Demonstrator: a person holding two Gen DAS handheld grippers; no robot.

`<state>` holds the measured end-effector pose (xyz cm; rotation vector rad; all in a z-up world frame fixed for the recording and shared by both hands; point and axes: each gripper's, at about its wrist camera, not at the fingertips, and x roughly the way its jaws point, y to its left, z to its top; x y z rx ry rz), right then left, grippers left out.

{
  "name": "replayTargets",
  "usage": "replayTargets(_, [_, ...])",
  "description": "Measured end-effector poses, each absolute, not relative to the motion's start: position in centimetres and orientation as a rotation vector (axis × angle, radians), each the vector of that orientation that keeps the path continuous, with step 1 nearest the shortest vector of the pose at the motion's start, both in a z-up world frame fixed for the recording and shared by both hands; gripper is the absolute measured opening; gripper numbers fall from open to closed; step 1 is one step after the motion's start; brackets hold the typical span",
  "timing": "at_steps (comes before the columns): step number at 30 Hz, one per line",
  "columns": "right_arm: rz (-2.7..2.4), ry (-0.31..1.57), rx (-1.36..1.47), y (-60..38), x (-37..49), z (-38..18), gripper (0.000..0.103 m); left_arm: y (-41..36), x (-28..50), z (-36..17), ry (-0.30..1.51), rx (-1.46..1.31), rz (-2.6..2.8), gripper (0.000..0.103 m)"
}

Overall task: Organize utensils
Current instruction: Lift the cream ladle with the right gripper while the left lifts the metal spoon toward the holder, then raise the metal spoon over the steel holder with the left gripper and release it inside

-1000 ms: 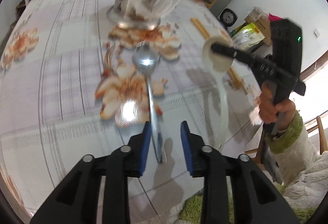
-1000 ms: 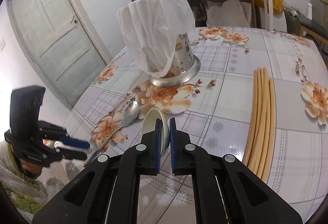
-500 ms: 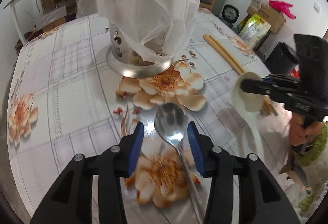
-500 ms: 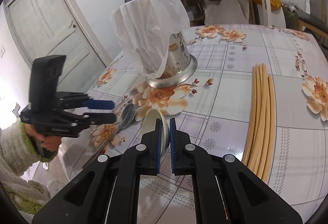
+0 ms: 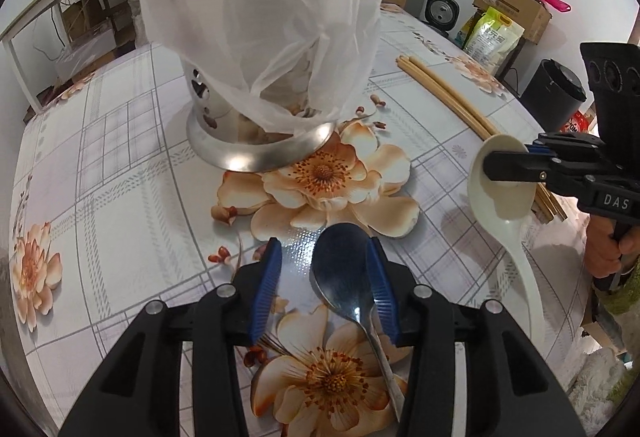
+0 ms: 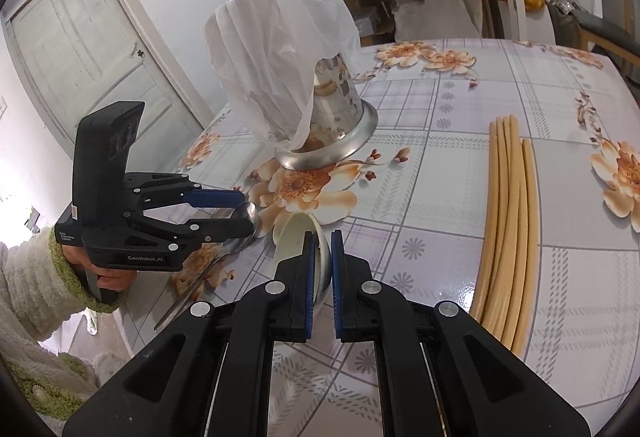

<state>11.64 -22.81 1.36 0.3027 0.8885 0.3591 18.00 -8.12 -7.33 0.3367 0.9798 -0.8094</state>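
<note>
Metal spoon (image 5: 340, 269) shiny, flat between released left fingers (image 5: 267, 285); right fingers (image 6: 308, 277) clench cream ladle (image 6: 298, 237).

Cream ladle (image 5: 500, 189), silver spoon (image 5: 340, 265), orange-flowered checked tablecloth (image 5: 120, 173)

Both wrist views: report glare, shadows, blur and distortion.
Left wrist view: sharp; glare on the holder's metal rim; ladle casts a soft shadow; dark fisheye corners. Right wrist view: sharp; glossy sheen on the tablecloth; chopsticks bow from distortion.
</note>
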Motion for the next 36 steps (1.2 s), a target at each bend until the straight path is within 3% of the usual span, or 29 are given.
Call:
replayTargets(6, [0.356,0.895,0.303,-22.7,11.7,1.1,0.006,-9.3,17.5,-7.3,0.969,0.374,-0.821,0.025])
replayTargets(19, [0.342,0.889,0.308,-22.8,11.5,1.3,0.006,-9.0,17.7,-7.0,0.970,0.331,-0.793,0.006])
replayTargets(36, [0.186,0.827,0.321,-23.7,9.7,3.6,0.006,-4.0,16.7,-4.8,0.936,0.197,-0.686,0.001])
